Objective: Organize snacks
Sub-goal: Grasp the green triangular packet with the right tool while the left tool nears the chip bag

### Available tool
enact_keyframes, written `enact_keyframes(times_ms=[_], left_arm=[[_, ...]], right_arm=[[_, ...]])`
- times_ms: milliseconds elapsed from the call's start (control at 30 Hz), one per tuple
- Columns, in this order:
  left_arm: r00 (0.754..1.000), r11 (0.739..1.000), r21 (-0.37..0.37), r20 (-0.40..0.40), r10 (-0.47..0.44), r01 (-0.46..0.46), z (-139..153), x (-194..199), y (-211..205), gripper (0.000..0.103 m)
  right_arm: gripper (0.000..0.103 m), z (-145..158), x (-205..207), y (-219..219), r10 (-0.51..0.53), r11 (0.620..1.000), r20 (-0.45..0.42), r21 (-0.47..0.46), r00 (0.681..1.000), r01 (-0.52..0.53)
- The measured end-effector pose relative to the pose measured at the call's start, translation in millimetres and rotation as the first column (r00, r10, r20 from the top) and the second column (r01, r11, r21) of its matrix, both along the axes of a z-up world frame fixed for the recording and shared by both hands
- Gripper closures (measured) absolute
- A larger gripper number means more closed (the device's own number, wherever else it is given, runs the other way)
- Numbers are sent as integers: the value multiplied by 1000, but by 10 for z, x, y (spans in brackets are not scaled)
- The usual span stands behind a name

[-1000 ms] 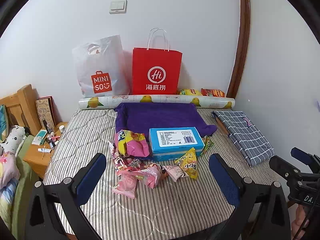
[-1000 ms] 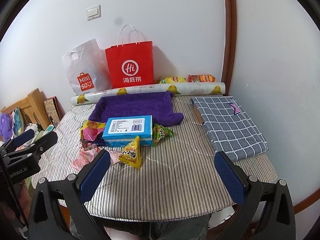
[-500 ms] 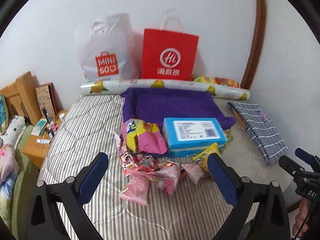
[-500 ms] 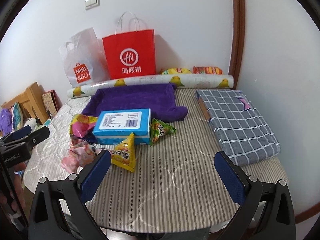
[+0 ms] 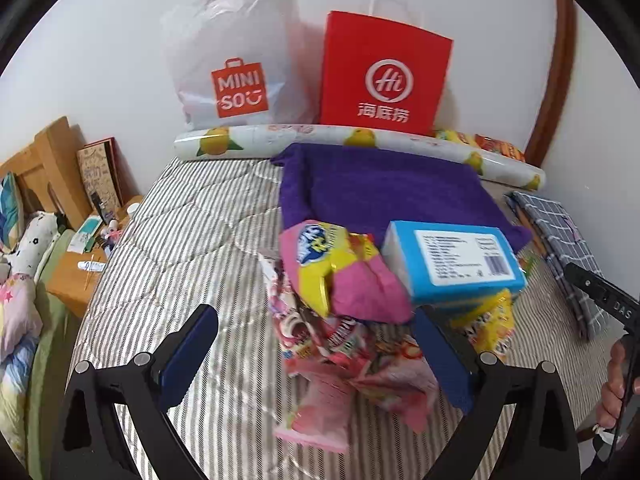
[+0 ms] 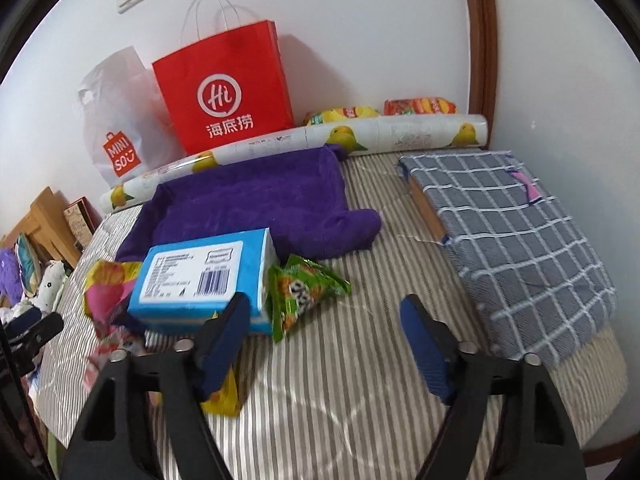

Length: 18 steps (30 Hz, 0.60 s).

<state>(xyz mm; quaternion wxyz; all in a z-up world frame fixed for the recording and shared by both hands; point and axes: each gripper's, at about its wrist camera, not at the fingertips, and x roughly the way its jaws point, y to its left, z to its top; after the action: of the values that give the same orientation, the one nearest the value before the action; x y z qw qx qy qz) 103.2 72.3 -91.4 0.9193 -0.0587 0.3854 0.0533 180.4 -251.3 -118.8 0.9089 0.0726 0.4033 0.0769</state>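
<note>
We've got the left gripper [image 5: 314,350] low in the left wrist view, fingers wide apart, w/ the pink snack packets [image 5: 352,380] lying between them on the striped bed cover [image 5: 192,240]; nothing clamped. Just above that pile, centre frame, sits a pink-and-yellow bag [image 5: 336,268], and right of it the blue box [image 5: 452,260], its far end on the purple towel [image 5: 384,188]. A yellow packet [image 5: 490,320] pokes out below the box, partly behind the right finger.

In the right wrist view our right gripper [image 6: 322,336] is low centre, fingers closing, only bare striped cover between them. The left finger overlaps the blue box's near edge; can't tell if it touches. A green packet [image 6: 304,288] lies just right of the box, centre frame.

Upper part of the frame, against the wall: red paper bag [image 6: 228,88], white plastic bag [image 6: 116,120] to its left, a lemon-print roll [image 6: 360,136] in front, 2 chip bags [image 6: 380,110] behind the roll. Checked cloth [image 6: 512,240] folded at right.
</note>
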Motion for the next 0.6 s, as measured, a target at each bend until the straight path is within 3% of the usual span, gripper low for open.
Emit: enact_keyframes(times_ms=[167,400,600], left_arm=[[1000,1000,-10,-15,24,-25,-59,119,119,5],[998,997,-40,-19,59,-59,-98,213,273,5],[998,997,-48,-19,62,-63,-108,224,366,5]], right_arm=[[37,-105,241,165,28,1000,-15,14,999,-28],[69,-260,409,215,30,1000,-59,1,998,-30],[71,-329,350,78,-2,998,-92,-63,996,-4]])
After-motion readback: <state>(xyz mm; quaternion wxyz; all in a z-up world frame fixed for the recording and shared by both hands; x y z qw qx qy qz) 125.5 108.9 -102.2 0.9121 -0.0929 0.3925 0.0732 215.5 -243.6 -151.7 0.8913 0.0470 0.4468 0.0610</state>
